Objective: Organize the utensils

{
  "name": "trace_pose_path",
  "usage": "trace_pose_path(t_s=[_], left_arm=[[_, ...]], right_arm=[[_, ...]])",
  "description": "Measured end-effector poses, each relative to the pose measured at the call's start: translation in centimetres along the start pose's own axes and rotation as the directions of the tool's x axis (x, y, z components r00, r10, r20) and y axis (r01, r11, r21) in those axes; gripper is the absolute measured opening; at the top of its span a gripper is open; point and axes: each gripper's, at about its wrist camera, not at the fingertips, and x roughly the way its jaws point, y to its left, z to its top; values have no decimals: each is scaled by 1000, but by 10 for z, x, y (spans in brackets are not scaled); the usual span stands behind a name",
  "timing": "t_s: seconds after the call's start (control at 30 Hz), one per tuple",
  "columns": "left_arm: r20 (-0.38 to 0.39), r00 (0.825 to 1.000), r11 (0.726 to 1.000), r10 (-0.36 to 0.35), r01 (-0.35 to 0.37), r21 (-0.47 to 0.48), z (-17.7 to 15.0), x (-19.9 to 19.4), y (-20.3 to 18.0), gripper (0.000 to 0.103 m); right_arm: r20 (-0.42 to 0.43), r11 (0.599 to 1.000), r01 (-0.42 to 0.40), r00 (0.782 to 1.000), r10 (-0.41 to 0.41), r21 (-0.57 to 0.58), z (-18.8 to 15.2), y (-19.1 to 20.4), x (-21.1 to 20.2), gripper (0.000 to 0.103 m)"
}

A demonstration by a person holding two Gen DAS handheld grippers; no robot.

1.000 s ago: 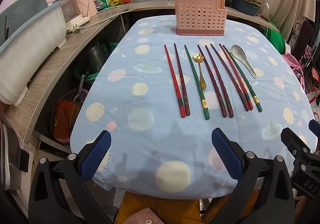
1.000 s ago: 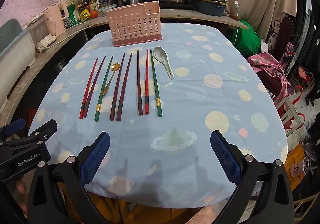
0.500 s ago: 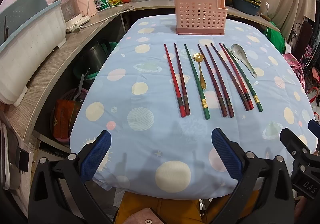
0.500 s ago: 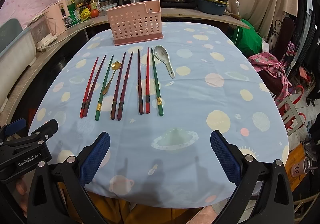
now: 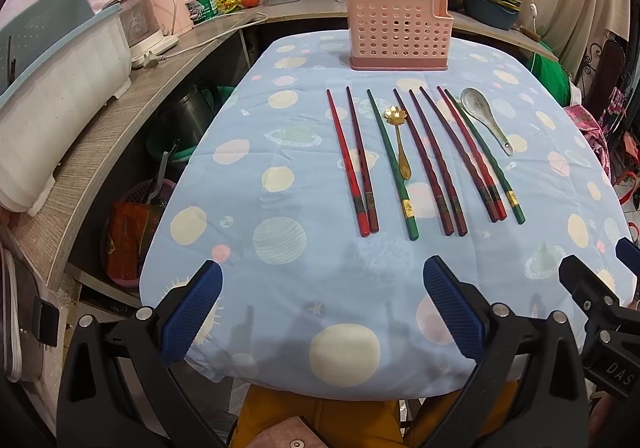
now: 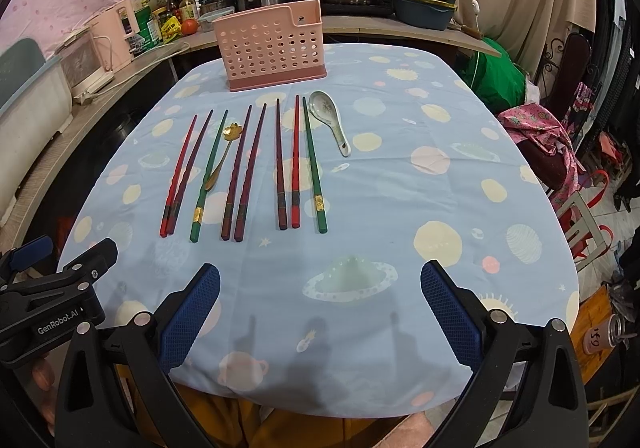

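Plainly, nothing had been lifted: every utensil lay flat on the planet-print tablecloth, and the pink perforated holder stood upright at the far end, well apart from my hands. My left gripper hung over the near edge with its blue pads spread wide and nothing between them. Reading the row from the left, I had a red pair of chopsticks lying close together with their thick ends nearly touching, then a green chopstick with a gold band, and just beside it the gold flower-bowled spoon, its handle running close along the green stick. After that came two dark maroon chopsticks, then a further group of three, dark, red and a second green chopstick, and last the white ceramic soup spoon, bowl towards the holder. My right gripper was equally wide and empty, nearest that right-hand group. I judged the sensible start was an outer piece: come down across the thick end of one stick, pinch it across its width so the neighbour is not dragged, and tip it upright before lowering it into the holder. The soup spoon looked smooth and likely to slip, so I would grip its handle squarely.
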Motion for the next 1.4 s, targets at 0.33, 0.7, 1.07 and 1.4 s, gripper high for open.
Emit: trace_pose_path(t_s=[0.33, 0.7, 1.07, 1.4], left_arm=[[1, 1000, 1000, 0, 0, 0, 0, 0, 0, 96], [1, 1000, 1000, -1, 1, 1, 0, 0, 0, 96], [-5, 1000, 1000, -8, 8, -14, 2, 4, 1, 96], [-24, 999, 998, -23, 22, -61, 15, 25, 12, 94]], right_arm=[[0, 1000, -1, 1000, 1, 1, -1, 0, 0, 96], [-2, 1000, -2, 1000, 2, 2, -3, 2, -1, 96], [-9, 1000, -3, 1000, 3, 11, -7, 4, 3, 96], [-32, 1000, -11, 999, 11, 17, 0, -1, 14, 96]])
